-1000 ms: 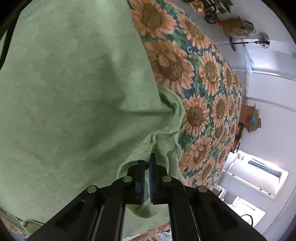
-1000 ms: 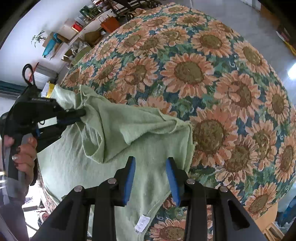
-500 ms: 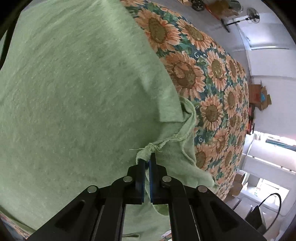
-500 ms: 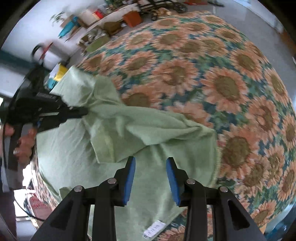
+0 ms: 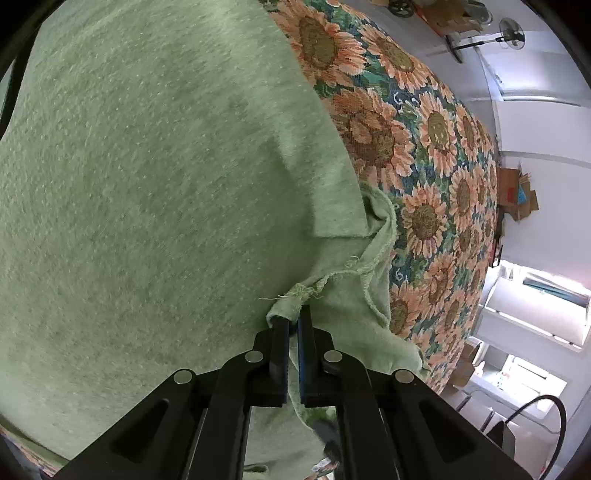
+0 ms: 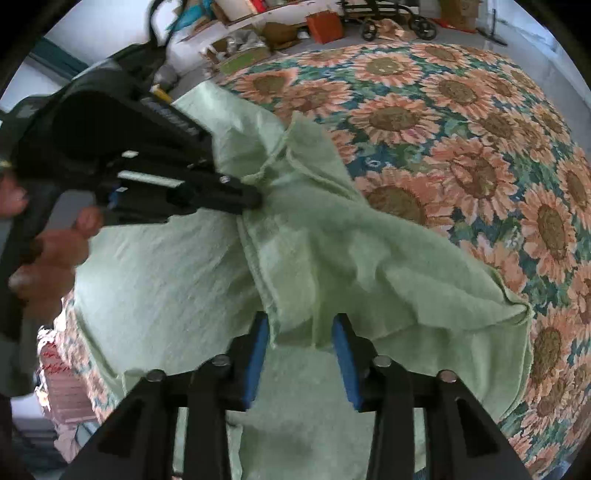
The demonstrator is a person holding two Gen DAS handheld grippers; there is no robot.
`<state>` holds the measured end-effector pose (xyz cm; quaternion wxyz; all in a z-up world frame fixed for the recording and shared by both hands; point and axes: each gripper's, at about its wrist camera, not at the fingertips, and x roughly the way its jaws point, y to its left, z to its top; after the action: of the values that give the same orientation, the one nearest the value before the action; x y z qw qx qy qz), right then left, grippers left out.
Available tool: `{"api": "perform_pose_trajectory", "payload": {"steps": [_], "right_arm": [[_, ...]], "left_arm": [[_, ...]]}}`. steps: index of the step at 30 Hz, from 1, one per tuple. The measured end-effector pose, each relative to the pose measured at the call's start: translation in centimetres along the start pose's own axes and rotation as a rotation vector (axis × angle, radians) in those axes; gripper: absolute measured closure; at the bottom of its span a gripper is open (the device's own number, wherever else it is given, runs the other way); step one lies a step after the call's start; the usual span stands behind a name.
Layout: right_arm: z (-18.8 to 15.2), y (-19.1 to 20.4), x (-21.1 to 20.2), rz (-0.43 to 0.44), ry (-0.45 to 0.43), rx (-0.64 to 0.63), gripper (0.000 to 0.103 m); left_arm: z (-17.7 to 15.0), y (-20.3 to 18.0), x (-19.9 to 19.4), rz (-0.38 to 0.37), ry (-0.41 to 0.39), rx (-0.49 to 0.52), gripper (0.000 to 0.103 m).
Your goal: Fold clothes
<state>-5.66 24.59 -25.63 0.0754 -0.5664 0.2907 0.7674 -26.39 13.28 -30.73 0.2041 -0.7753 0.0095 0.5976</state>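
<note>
A light green garment (image 5: 155, 192) lies spread on the sunflower-print tablecloth (image 5: 417, 155). My left gripper (image 5: 292, 318) is shut on a frayed hem corner of the green garment. In the right wrist view the same garment (image 6: 332, 251) is bunched into a raised fold, and the left gripper (image 6: 255, 197) pinches it at the upper left, held by a hand (image 6: 48, 254). My right gripper (image 6: 300, 328) is open, its blue pads on either side of a hanging fold edge, not closed on it.
The tablecloth (image 6: 461, 122) stretches far to the right and back. Shelves and boxes (image 6: 258, 33) with a wheeled cart stand behind the table. A standing fan (image 5: 509, 35) and cardboard boxes (image 5: 517, 192) line the white wall.
The right gripper has come forward and down until the fold sits between its open pads. The left gripper, still pinching the hem, now appears much closer in the right wrist view.
</note>
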Motion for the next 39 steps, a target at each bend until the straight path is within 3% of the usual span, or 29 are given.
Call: {"api": "perform_pose_trajectory", "payload": {"steps": [1, 4, 9, 10, 11, 13, 15, 19, 22, 24, 27, 29, 31, 33, 34, 35, 37, 39], "right_arm": [[0.1, 0.0, 0.1, 0.001, 0.0, 0.004, 0.096], [-0.6, 0.1, 0.4, 0.036, 0.027, 0.006, 0.099], [-2.1, 0.4, 1.0, 0.107, 0.084, 0.013, 0.096], [-2.5, 0.3, 1.1, 0.117, 0.091, 0.029, 0.092], [-2.8, 0.0, 1.1, 0.121, 0.096, 0.044, 0.081], [-3.3, -0.7, 0.8, 0.136, 0.111, 0.079, 0.065], [-4.0, -2.6, -0.5, 0.135, 0.102, 0.13, 0.065], [-5.5, -8.3, -4.0, 0.122, 0.055, 0.288, 0.061], [-5.7, -12.8, -6.1, 0.126, -0.028, 0.447, 0.061], [-5.3, -15.2, -6.8, 0.173, -0.076, 0.552, 0.061], [-4.4, -16.2, -6.0, 0.22, -0.081, 0.619, 0.061], [-3.4, -15.3, -4.7, 0.215, -0.074, 0.631, 0.061], [-2.7, -14.3, -3.6, 0.224, -0.084, 0.65, 0.061], [-2.3, -13.6, -2.8, 0.204, -0.105, 0.668, 0.069], [-2.2, -13.4, -2.8, 0.175, -0.116, 0.667, 0.09], [-2.1, -13.3, -3.1, 0.128, -0.129, 0.651, 0.099], [-1.9, -13.4, -3.6, 0.046, -0.155, 0.625, 0.1], [-1.9, -14.0, -4.4, 0.019, -0.187, 0.635, 0.1]], "left_arm": [[0.1, -0.1, 0.1, -0.005, 0.0, 0.003, 0.1], [0.1, 0.7, -0.9, -0.011, -0.001, 0.007, 0.1], [0.3, 1.7, -2.1, 0.01, 0.02, 0.025, 0.099], [0.4, 1.5, -2.3, 0.029, 0.021, 0.044, 0.096], [0.5, 1.3, -2.6, 0.048, 0.02, 0.065, 0.094], [0.7, 0.4, -3.3, 0.102, -0.002, 0.126, 0.063], [0.9, -0.6, -4.0, 0.129, -0.03, 0.192, 0.049], [1.6, -2.4, -5.3, 0.142, -0.038, 0.296, 0.049], [1.3, -5.4, -4.2, 0.207, -0.037, 0.378, 0.049], [2.1, -7.0, -2.0, 0.227, -0.004, 0.405, 0.049], [2.6, -7.8, -0.5, 0.221, 0.023, 0.389, 0.05], [2.7, -8.2, 0.1, 0.229, 0.03, 0.38, 0.057], [2.8, -8.4, 0.7, 0.239, 0.036, 0.374, 0.074], [2.7, -8.3, 0.9, 0.247, 0.037, 0.375, 0.091], [2.7, -8.3, 1.0, 0.248, 0.036, 0.377, 0.092], [2.7, -8.2, 1.0, 0.242, 0.031, 0.372, 0.093], [2.7, -7.4, 0.2, 0.197, 0.023, 0.354, 0.095], [3.1, -7.3, 0.1, 0.161, 0.025, 0.336, 0.095]]}}
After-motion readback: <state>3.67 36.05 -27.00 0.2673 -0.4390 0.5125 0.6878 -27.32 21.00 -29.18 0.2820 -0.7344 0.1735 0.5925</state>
